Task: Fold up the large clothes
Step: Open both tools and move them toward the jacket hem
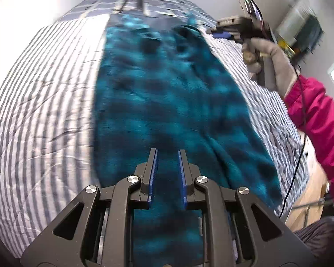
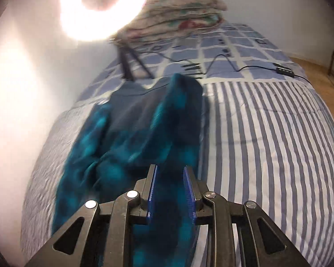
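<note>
A large teal and dark-blue mottled fleece garment lies lengthwise down the striped bed quilt. My left gripper is at its near end. Its blue pads stand narrowly apart with the fleece filling the gap and running on beneath. In the right wrist view the same garment has its right side lifted off the quilt and casts a shadow there. That raised strip leads into my right gripper, shut on it. A grey-gloved hand with a pink sleeve carries that gripper above the garment's far right part.
Folded floral blankets are stacked at the head of the bed. A lit ring light on tripod legs stands on the checked sheet, with a cable and controller. A white wall is left, wooden floor right.
</note>
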{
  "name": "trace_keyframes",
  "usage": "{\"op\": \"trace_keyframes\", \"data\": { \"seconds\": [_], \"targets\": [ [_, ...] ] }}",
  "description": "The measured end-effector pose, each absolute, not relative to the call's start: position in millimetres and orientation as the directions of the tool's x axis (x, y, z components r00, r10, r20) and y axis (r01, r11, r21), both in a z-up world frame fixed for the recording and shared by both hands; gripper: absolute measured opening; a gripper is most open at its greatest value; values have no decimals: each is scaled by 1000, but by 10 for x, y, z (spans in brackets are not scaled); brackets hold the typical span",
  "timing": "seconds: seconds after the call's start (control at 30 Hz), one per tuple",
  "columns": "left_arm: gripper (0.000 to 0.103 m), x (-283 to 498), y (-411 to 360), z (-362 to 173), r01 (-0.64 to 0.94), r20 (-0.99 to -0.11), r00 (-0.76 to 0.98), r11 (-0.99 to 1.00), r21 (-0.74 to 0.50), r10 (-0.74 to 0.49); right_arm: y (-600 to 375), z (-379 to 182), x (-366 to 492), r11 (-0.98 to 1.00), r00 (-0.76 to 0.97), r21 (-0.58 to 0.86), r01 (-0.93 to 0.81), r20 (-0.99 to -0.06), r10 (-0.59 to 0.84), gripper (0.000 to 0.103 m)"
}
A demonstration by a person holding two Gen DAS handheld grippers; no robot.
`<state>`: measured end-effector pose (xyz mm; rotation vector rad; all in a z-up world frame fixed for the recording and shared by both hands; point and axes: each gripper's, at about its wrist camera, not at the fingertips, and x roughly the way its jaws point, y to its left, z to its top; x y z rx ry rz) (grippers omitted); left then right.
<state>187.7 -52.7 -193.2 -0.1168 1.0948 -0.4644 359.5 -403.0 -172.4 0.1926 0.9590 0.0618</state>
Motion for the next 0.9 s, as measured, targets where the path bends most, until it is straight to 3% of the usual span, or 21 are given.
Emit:
{"op": "trace_keyframes", "data": {
  "seconds": [0.23,0.5,0.67,0.9],
  "targets": [
    [15,1963,-363,-1904,279,-821,368,895,-349,-436,-3627,-2067,4008,989,546,142,35,-832,100,24],
    [15,1957,-400,-1881,287,-820,354,887,-363,-450,-3222,-2279,4148,996,518,-78,-45,-854,-43,25],
    [15,1987,-351,-1894,272,-821,365,893,-358,-440,-3546,-1887,3817,990,540,138,-13,-833,123,25],
    [15,1964,-198,-1997,229,-827,367,903,-363,-426,-3376,-1770,2744,970,478,209,-123,-844,242,25]
  ]
}}
